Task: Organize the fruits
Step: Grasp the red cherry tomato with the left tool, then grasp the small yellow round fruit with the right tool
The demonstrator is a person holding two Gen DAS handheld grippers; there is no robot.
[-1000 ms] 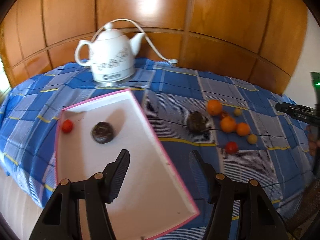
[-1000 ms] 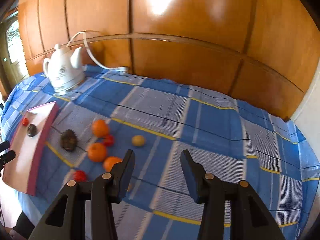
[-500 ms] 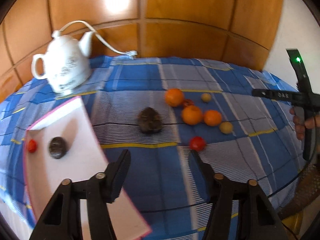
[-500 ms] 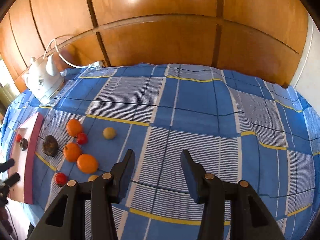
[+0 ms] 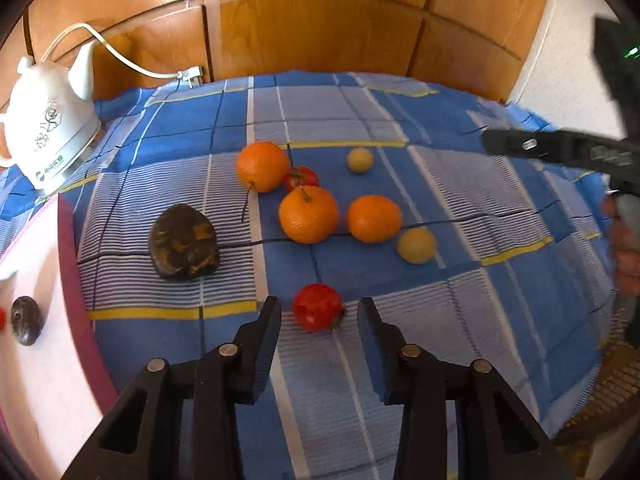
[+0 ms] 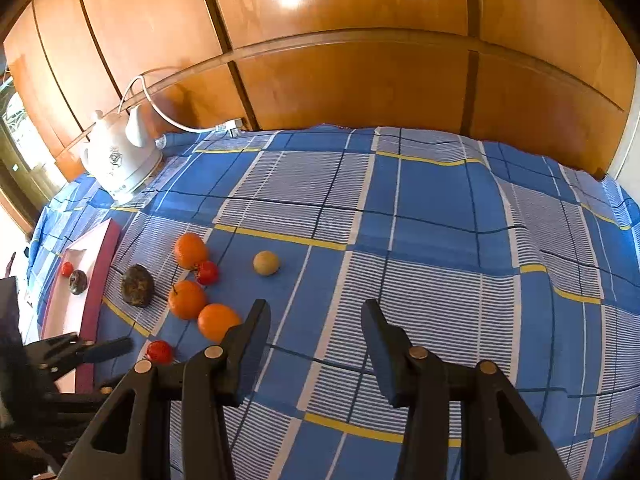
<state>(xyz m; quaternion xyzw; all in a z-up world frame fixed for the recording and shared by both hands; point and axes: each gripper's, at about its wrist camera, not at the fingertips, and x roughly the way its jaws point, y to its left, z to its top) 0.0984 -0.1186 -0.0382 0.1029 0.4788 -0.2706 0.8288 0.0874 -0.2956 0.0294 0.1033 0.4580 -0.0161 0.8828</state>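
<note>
A red tomato (image 5: pixel 317 307) lies on the blue checked cloth between the fingertips of my left gripper (image 5: pixel 319 312). Its jaws are closing, with small gaps still showing on both sides of the tomato. Beyond it lie three oranges (image 5: pixel 308 213), a second tomato (image 5: pixel 301 177), two small yellow fruits (image 5: pixel 416 245) and a dark mottled fruit (image 5: pixel 184 242). A white tray with a pink rim (image 5: pixel 72 240) at the left holds a small dark fruit (image 5: pixel 26 320). My right gripper (image 6: pixel 316 320) hangs open over bare cloth, right of the fruit cluster, with nothing between its fingers.
A white electric kettle (image 5: pixel 48 128) with its cord stands at the back left against the wooden wall panels. The right half of the cloth (image 6: pixel 480 260) carries nothing. A person's hand (image 5: pixel 624 252) shows at the right edge of the left wrist view.
My left gripper has swung right from above the tray to the fruit cluster and come down around the near tomato, its jaws narrowing. The right gripper has barely shifted.
</note>
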